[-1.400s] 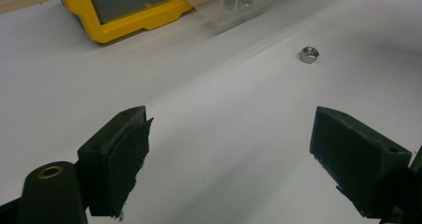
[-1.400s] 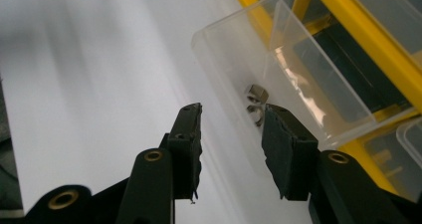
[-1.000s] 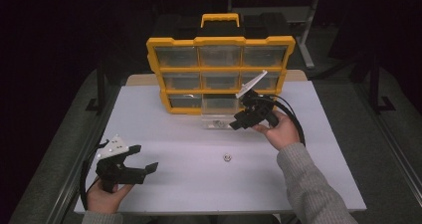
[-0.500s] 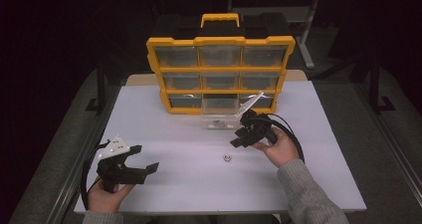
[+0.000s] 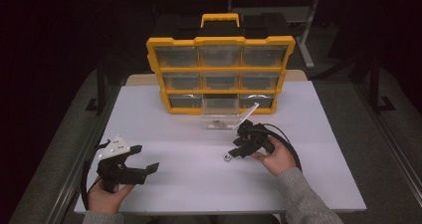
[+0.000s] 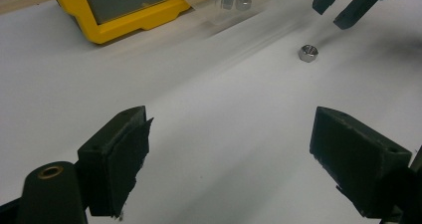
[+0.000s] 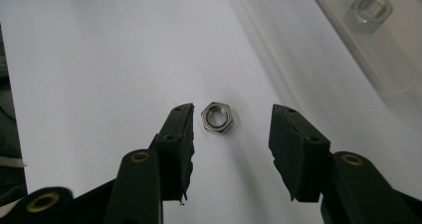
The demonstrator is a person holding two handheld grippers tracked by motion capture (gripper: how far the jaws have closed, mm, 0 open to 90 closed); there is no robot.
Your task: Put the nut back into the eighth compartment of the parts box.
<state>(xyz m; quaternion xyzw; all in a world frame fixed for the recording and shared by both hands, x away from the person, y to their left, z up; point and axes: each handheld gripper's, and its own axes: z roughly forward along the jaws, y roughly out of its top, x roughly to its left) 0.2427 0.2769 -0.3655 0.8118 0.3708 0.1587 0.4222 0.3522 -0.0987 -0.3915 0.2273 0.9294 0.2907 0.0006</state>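
A small steel hex nut [image 5: 227, 158] [image 7: 217, 117] lies flat on the white table [image 5: 189, 189]. My right gripper [image 5: 234, 152] [image 7: 232, 112] points down at it, jaws open and just having been opening. The nut sits between the fingertips, nearer the left pad, and no pad presses it. My left gripper [image 5: 146, 158] [image 6: 231, 119] rests at the table's front left, open wide and empty. From the left gripper view the nut [image 6: 308, 52] lies ahead, with the right gripper [image 6: 337, 10] just above it.
A yellow organizer [image 5: 219, 41] with clear drawers stands upright at the table's back. One clear drawer [image 5: 219, 120] [image 7: 368, 40] is pulled out onto the table in front of it and holds two more nuts [image 6: 234, 2]. A cable loops beside the right hand.
The right gripper has come down and toward the front left, from beside the clear drawer to just over the loose nut. The left gripper has stayed put.
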